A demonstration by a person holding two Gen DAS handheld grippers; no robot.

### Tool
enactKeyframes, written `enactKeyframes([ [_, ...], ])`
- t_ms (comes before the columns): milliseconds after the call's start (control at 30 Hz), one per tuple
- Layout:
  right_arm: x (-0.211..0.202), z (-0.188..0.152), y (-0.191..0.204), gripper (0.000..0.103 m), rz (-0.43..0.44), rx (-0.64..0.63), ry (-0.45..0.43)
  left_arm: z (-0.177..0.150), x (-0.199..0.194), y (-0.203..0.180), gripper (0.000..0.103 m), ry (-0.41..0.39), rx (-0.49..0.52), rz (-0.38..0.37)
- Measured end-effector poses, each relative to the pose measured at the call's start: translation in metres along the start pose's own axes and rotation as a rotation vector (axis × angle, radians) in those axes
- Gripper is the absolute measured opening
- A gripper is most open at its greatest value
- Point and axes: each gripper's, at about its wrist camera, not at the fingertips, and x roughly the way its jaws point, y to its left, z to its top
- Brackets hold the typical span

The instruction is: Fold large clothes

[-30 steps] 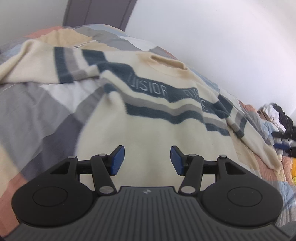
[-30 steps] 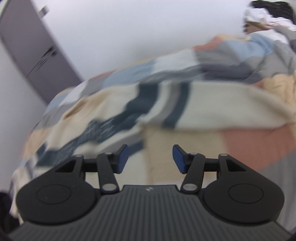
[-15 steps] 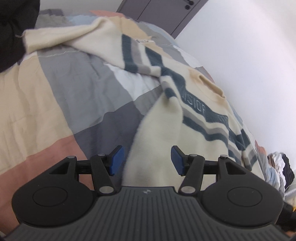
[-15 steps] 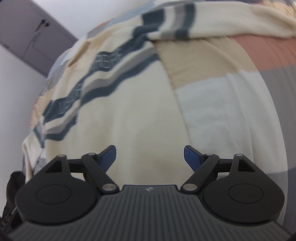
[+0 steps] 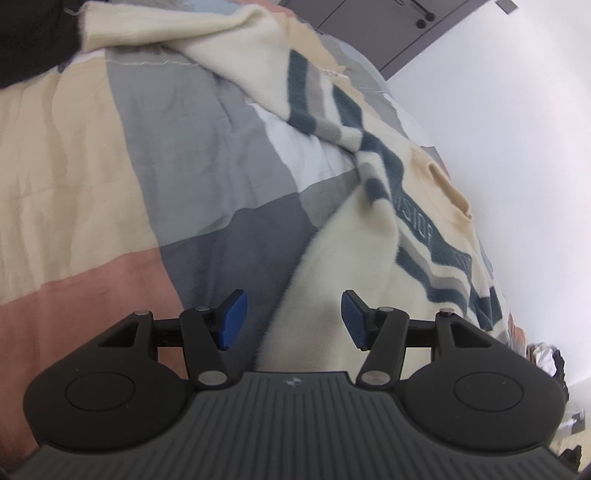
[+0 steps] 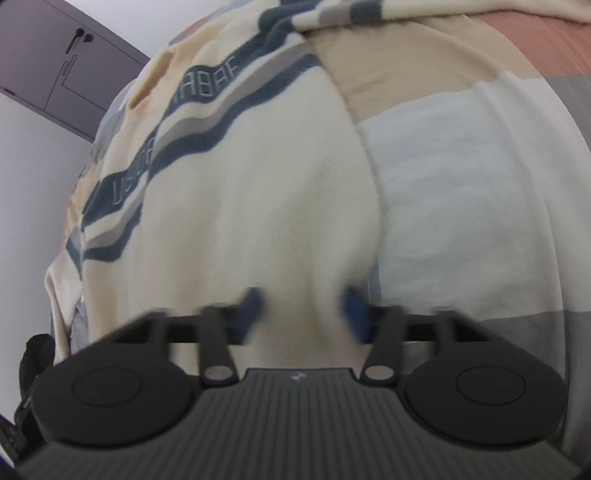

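In the left wrist view, a cream sweater [image 5: 343, 280] with dark teal and grey stripes is seen spread over a bed covered by a patchwork bedspread [image 5: 110, 177] of beige, grey, white and salmon blocks. The body of the sweater is laid along the right part of the bed, with its neckline [image 5: 448, 184] towards the far end. One sleeve [image 5: 236, 55] is stretched across the bedspread to the upper left corner, where its cuff is met by something dark that cannot be identified. The left gripper [image 5: 291, 319] is held low above the sweater's lower side edge, and its blue fingers [image 5: 232, 319] are kept moderately wide apart. Cream fabric and grey bedspread are seen through the gap, but no cloth is pressed by the pads. A dark wardrobe [image 5: 369, 26] is visible against the white wall beyond the bed, and a heap of other clothes [image 5: 546, 358] is glimpsed at the far right.

In the right wrist view, the same sweater [image 6: 236, 206] is seen from its other side, with the lettered teal stripe [image 6: 192, 103] running towards the upper part of the picture. The right gripper [image 6: 301, 312] is blurred, and its jaws are closing. A raised fold of the cream fabric is found between the blue fingers [image 6: 251, 302], which are drawn fairly narrow; whether the pads already press on it cannot be told. White, beige and grey blocks of the bedspread [image 6: 461, 206] are spread to the right of the sweater's edge
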Motion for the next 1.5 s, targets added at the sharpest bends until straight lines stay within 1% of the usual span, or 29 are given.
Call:
enactKeyframes([
  [33, -0.004, 0.000, 0.001, 0.021, 0.009, -0.007, -0.016, 0.000, 0.001, 0.001, 0.062, 0.004, -0.001, 0.002],
  [67, -0.008, 0.001, 0.002, 0.019, 0.022, -0.014, -0.041, -0.001, 0.001, 0.002, 0.062, 0.007, -0.002, 0.003],
  [200, -0.038, -0.001, 0.004, 0.015, 0.051, -0.028, -0.186, -0.003, 0.006, 0.003, 0.062, 0.027, -0.001, 0.001],
  [267, -0.045, 0.002, -0.001, 0.013, 0.041, 0.003, -0.229, -0.006, 0.011, 0.001, 0.062, 0.058, 0.005, -0.012],
  [333, -0.043, 0.007, -0.005, 0.013, 0.022, 0.038, -0.251, -0.010, 0.020, -0.001, 0.062, 0.107, 0.007, -0.041],
  [400, -0.040, 0.011, -0.007, 0.013, 0.007, 0.053, -0.255, -0.016, 0.028, -0.003, 0.062, 0.149, 0.001, -0.067],
  [433, -0.038, 0.012, -0.007, 0.013, 0.001, 0.058, -0.251, -0.019, 0.031, -0.006, 0.061, 0.157, 0.011, -0.069],
  [500, -0.033, 0.011, -0.008, 0.013, -0.001, 0.056, -0.239, -0.024, 0.033, -0.015, 0.061, 0.148, 0.068, -0.051],
  [533, -0.031, 0.011, -0.007, 0.013, 0.003, 0.048, -0.229, -0.027, 0.034, -0.020, 0.059, 0.143, 0.095, -0.046],
  [567, -0.029, 0.011, -0.006, 0.013, 0.005, 0.037, -0.219, -0.029, 0.033, -0.023, 0.055, 0.138, 0.108, -0.051],
  [633, -0.026, 0.011, -0.003, 0.013, 0.008, 0.011, -0.204, -0.031, 0.032, -0.024, 0.025, 0.138, 0.118, -0.059],
  [667, -0.027, 0.007, 0.000, 0.013, 0.008, 0.000, -0.205, -0.030, 0.031, -0.023, 0.021, 0.136, 0.112, -0.071],
  [733, -0.031, 0.004, 0.004, 0.013, 0.005, -0.022, -0.210, -0.027, 0.023, -0.021, 0.016, 0.125, 0.092, -0.105],
  [800, -0.041, 0.002, 0.008, 0.013, 0.022, -0.046, -0.219, -0.022, 0.009, -0.021, 0.014, 0.107, 0.077, -0.156],
  [867, -0.053, -0.002, 0.013, 0.013, 0.029, -0.073, -0.221, -0.016, -0.005, -0.022, 0.013, 0.106, 0.058, -0.173],
  [933, -0.065, -0.008, 0.019, 0.011, 0.017, -0.118, -0.219, -0.009, -0.019, -0.023, 0.011, 0.112, 0.041, -0.195],
  [967, -0.071, -0.011, 0.021, 0.007, 0.003, -0.144, -0.217, -0.008, -0.027, -0.026, 0.010, 0.099, 0.062, -0.191],
  [1000, -0.075, -0.014, 0.025, 0.007, -0.014, -0.163, -0.215, -0.008, -0.033, -0.030, 0.009, 0.077, 0.104, -0.171],
  [1067, -0.080, -0.015, 0.026, 0.007, -0.032, -0.188, -0.200, -0.011, -0.037, -0.036, 0.009, 0.046, 0.201, -0.096],
  [1100, -0.078, -0.014, 0.024, 0.007, -0.039, -0.189, -0.181, -0.012, -0.032, -0.036, 0.009, 0.070, 0.221, -0.069],
  [1133, -0.075, -0.011, 0.023, 0.007, -0.046, -0.184, -0.165, -0.012, -0.025, -0.034, 0.009, 0.112, 0.224, -0.056],
  [1167, -0.073, -0.010, 0.021, 0.007, -0.051, -0.179, -0.159, -0.013, -0.021, -0.031, 0.010, 0.136, 0.223, -0.046],
  [1267, -0.069, -0.008, 0.027, 0.007, -0.058, -0.194, -0.161, -0.015, -0.016, -0.027, 0.013, 0.149, 0.233, 0.010],
  [1300, -0.069, -0.010, 0.030, 0.007, -0.057, -0.201, -0.166, -0.014, -0.017, -0.028, 0.019, 0.147, 0.243, 0.024],
  [1333, -0.069, -0.010, 0.032, 0.008, -0.056, -0.202, -0.170, -0.012, -0.019, -0.031, 0.028, 0.130, 0.265, 0.046],
  [1367, -0.070, -0.010, 0.034, 0.009, -0.051, -0.196, -0.175, -0.013, -0.024, -0.035, 0.035, 0.098, 0.298, 0.061],
  [1400, -0.071, -0.009, 0.035, 0.010, -0.042, -0.190, -0.181, -0.013, -0.029, -0.039, 0.050, 0.069, 0.322, 0.067],
  [1433, -0.072, -0.008, 0.037, 0.010, -0.035, -0.189, -0.186, -0.013, -0.032, -0.044, 0.055, 0.046, 0.339, 0.060],
  [1500, -0.072, -0.007, 0.046, 0.010, -0.029, -0.211, -0.197, -0.010, -0.037, -0.057, 0.056, 0.024, 0.385, 0.039],
])
